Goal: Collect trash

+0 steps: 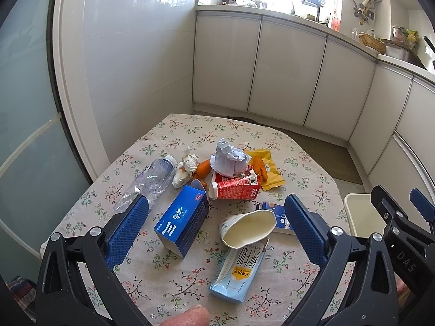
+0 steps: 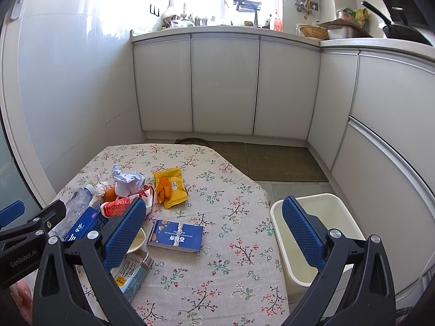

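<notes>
Floral cloth is covering the table [image 1: 299, 168], and the trash is lying on it in a loose heap toward the left and centre. The left gripper [image 1: 214, 228] is hovering above the near part of the heap with its jaws spread wide and nothing between them. Under it a blue box [image 1: 182, 222] is lying on its side, just beside a squashed paper cup [image 1: 244, 228] whose mouth is facing the camera. The cup is resting against a light blue milk carton [image 1: 239, 274], flattened and lying toward the near edge. A fingertip [image 1: 187, 317] is showing at the bottom edge of the left wrist view.

Further back, a crushed clear bottle [image 1: 149, 182] is lying at the left, with a crumpled tissue [image 1: 186, 169] next to it. A red carton [image 1: 236, 188] is lying on its side in the middle, a ball of crumpled white paper [image 1: 229, 157] is sitting on top of it, and orange peel [image 1: 204, 168] is showing between tissue and paper. A yellow wrapper [image 2: 171, 187] is lying to the right of the heap with an orange piece on it. A dark blue biscuit packet [image 2: 176, 236] is lying flat, apart from the heap.

The right gripper [image 2: 214, 228] is also standing wide open and empty, held over the right side of the table. A white bin [image 2: 280, 233] is standing on the floor touching or just beside the table's right edge; its inside is appearing empty.
</notes>
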Demonstrator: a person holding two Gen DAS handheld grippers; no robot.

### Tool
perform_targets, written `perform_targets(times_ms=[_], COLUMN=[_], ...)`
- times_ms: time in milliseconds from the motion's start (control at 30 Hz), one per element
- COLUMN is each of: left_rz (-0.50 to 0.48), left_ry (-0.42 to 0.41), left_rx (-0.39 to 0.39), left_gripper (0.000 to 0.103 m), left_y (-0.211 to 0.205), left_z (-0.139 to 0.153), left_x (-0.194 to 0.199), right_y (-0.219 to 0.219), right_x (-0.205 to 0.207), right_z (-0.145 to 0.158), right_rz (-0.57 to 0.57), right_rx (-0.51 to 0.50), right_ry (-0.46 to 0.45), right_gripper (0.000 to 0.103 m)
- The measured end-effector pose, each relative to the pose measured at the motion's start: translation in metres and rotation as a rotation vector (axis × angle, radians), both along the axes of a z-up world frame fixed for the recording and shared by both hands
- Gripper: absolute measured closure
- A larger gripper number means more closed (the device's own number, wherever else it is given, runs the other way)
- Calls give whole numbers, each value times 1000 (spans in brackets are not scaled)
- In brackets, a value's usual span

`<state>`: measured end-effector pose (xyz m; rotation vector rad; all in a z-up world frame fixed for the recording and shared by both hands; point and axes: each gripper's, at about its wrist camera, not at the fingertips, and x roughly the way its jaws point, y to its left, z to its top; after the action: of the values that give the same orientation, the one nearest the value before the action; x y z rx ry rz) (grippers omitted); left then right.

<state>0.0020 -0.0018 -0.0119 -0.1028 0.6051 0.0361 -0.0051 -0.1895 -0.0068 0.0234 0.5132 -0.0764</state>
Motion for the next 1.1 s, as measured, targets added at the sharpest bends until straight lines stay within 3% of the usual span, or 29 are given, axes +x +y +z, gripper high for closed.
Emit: perform_targets(times_ms=[300,600,800,967,1100], left_rz=[2,31,45,59,45], left_ry=[3,72,78,109,70], left_rx=[-35,-70,-63,-144,-249], left_gripper=[7,7,7,7,7], left_y=[2,10,38,76,101], left_z=[-1,-9,7,25,49], left_x=[1,12,36,66,91], right_y=[1,6,10,7,-4], right_x=[3,18,44,72,98], right_z=[-2,-13,-12,-4,-3], right_rz=[-3,8,76,126,113], right_rx=[1,5,113,128,144], right_ry=[10,145,265,343,375], right_gripper=[6,6,6,6,6])
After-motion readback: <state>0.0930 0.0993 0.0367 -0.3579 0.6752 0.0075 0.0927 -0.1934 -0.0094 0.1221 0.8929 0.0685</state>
